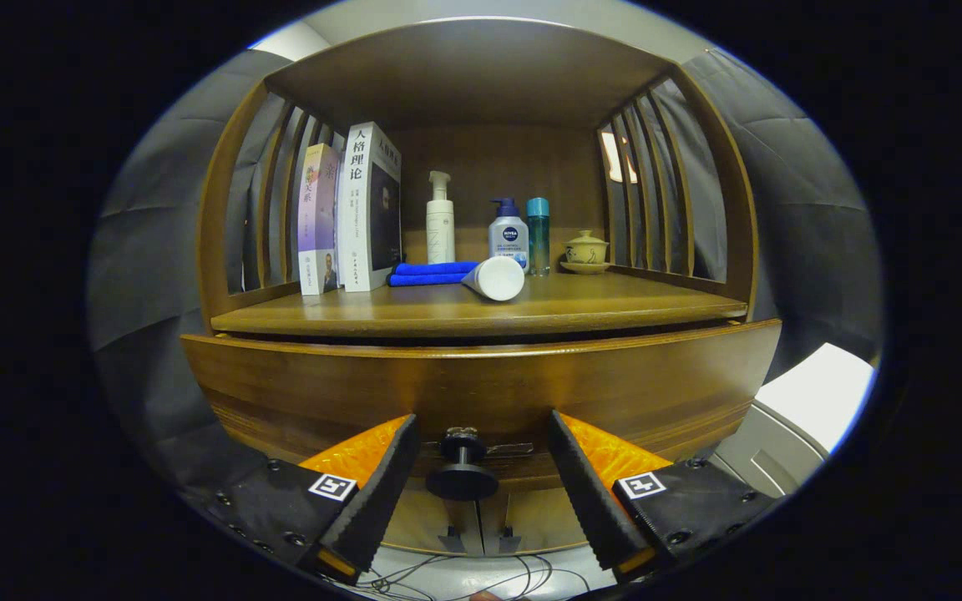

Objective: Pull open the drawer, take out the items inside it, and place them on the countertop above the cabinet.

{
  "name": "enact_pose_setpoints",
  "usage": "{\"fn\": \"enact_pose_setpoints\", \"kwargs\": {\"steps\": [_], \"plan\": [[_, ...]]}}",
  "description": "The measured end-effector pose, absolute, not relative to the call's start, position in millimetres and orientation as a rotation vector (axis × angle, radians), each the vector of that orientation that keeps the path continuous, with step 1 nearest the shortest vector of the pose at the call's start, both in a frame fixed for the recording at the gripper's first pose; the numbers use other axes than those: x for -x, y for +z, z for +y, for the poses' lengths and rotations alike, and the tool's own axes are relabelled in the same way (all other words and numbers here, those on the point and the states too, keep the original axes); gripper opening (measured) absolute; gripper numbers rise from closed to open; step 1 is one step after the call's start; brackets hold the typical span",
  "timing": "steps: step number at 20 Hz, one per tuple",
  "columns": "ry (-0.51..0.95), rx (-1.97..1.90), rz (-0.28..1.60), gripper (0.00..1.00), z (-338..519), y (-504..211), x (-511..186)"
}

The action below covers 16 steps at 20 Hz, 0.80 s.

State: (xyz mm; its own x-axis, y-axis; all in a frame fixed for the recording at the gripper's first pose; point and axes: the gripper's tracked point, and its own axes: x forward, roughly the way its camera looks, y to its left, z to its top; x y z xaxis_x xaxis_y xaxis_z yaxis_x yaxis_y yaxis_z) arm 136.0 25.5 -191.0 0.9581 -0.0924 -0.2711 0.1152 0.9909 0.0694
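Observation:
A wooden cabinet stands in front of me with its drawer front [481, 388] pulled out a little from under the countertop [464, 313]. A dark round knob [462, 472] sticks out of the drawer front. My gripper [481, 451] is open, its two fingers on either side of the knob and apart from it. The drawer's inside is hidden. On the countertop lie a folded blue cloth [431, 273] and a white tube [495, 278] on its side.
At the back of the countertop stand two books [351, 213], a white pump bottle [440, 221], a blue-capped pump bottle [508, 234], a teal bottle [538, 236] and a lidded cup on a saucer [586, 251]. Slatted side walls enclose the shelf. A white box [815, 396] sits right.

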Motion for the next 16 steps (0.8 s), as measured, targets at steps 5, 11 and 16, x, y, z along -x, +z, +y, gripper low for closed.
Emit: {"fn": "enact_pose_setpoints", "kwargs": {"steps": [5,11,16], "plan": [[-0.098,-0.100,0.283,0.98,23,-192,-156],[-0.100,-0.104,0.302,0.98,22,-194,-160],[-0.097,-0.174,0.344,0.99,14,-190,-114]]}}
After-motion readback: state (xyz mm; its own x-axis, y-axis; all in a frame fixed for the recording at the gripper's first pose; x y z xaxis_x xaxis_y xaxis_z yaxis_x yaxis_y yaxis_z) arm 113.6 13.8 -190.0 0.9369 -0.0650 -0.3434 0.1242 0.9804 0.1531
